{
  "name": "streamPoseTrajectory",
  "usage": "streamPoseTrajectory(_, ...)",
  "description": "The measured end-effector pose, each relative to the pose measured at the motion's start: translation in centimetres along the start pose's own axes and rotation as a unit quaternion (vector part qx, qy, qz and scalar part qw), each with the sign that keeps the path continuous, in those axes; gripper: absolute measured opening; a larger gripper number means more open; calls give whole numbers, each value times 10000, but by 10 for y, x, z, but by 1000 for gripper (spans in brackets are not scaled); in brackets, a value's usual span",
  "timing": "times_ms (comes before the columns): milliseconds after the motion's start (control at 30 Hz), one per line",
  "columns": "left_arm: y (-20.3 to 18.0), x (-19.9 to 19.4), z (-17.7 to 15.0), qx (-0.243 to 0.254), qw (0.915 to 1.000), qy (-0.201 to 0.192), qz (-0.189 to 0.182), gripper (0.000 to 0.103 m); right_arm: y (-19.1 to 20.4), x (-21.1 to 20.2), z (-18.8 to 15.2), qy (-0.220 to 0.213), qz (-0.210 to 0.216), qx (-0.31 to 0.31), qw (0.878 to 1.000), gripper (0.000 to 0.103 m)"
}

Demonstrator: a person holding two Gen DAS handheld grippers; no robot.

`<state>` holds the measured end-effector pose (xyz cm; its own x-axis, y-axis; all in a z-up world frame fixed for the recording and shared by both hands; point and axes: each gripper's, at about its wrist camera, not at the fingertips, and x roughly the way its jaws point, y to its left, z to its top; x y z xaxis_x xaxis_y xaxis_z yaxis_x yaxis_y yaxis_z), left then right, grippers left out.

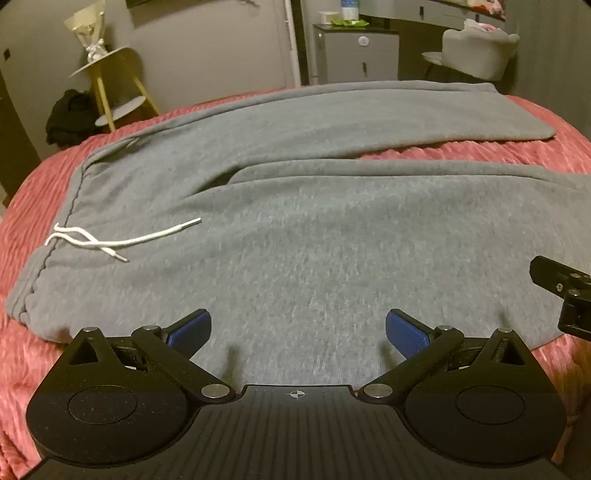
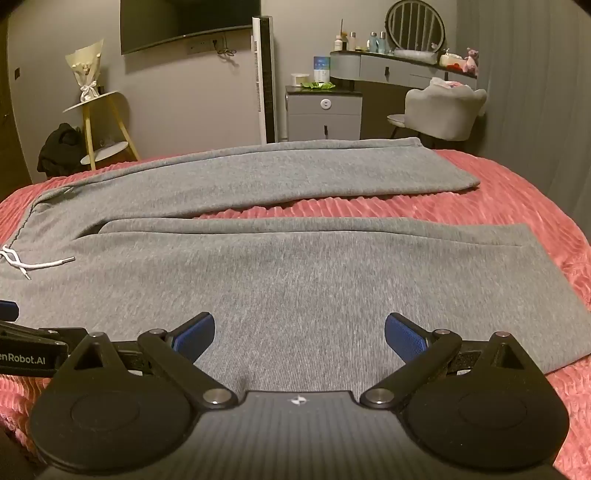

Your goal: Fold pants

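Both grippers, left gripper (image 1: pixel 297 328) and right gripper (image 2: pixel 299 330), are being held wide, empty, over grey pants (image 2: pixel 295 280) filling frame centre; a single-layer pinch risks dragging fabric crooked.

One pair grey pants (image 2: pixel 295 280) lay on pink bed (image 2: pixel 517 199): two legs, one toward 12 o'clock, one nearer. One white drawstring (image 1: pixel 110 240) at 9 o'clock, two loose ends. Two grippers: left gripper (image 1: pixel 298 332), right gripper (image 2: pixel 299 334), each with two blue-padded jaws, spread apart. Beyond bed: one yellow-legged stand (image 2: pixel 99 122) at 10 o'clock carrying one wrapped bouquet (image 2: pixel 85 70), one grey chair (image 2: pixel 443 110) at 1 o'clock, one round mirror (image 2: pixel 415 26), one small cabinet (image 2: pixel 324 114), one wall screen (image 2: pixel 188 22).
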<state>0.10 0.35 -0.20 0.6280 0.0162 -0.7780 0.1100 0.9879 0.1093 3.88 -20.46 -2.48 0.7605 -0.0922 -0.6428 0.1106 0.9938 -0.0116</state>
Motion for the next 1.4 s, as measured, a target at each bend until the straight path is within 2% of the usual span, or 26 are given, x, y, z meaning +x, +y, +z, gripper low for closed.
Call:
streamPoseTrajectory(100, -3, 0, 0, 73, 9999, 16, 77, 103, -3, -2, 2, 29, 192, 64, 9998, 99)
streamPoseTrajectory(167, -6, -1, -1, 113, 9999, -4, 97, 103, -9, -11, 10, -133, 505, 409, 9978, 99)
streamPoseTrajectory(233, -10, -3, -1, 211, 9995, -76, 216, 103, -15, -33, 22, -570, 1031, 934, 9886, 99)
streamPoseTrajectory(300, -15, -5, -3, 320, 9990, -123, 288, 103, -9, -53, 33, -1027, 1218, 1067, 9814, 99)
streamPoseTrajectory(400, -18, -12, -5, 368, 9984, -199, 377, 103, 9, -67, 50, -1360, 967, 890, 9820, 99)
streamPoseTrajectory(467, -20, -20, -6, 296, 9983, -251, 425, 103, 21, -63, 60, -1270, 717, 872, 9855, 99)
streamPoseTrajectory(600, -22, -28, -10, 0, 9998, -43, 187, 103, 41, -64, 66, -1310, 313, 735, 9882, 99)
streamPoseTrajectory(733, -26, -25, -16, -100, 9998, 105, 114, 103, 50, -68, 69, -1175, 502, 743, 9890, 99)
streamPoseTrajectory(867, -32, -27, -20, -60, 9998, 122, 121, 103, 48, -62, 66, -1082, 311, 762, 9907, 99)
streamPoseTrajectory(1100, -45, -31, -21, 101, 9990, 1, 425, 103, 52, -57, 63, -1048, 80, 550, 9929, 99)
streamPoseTrajectory(1233, -52, -31, -22, 229, 9984, -9, 510, 103, 52, -61, 66, -1095, 189, 662, 9916, 99)
streamPoseTrajectory(1400, -59, -31, -23, 332, 9978, -22, 572, 103, 63, -59, 69, -1090, -242, 388, 9930, 99)
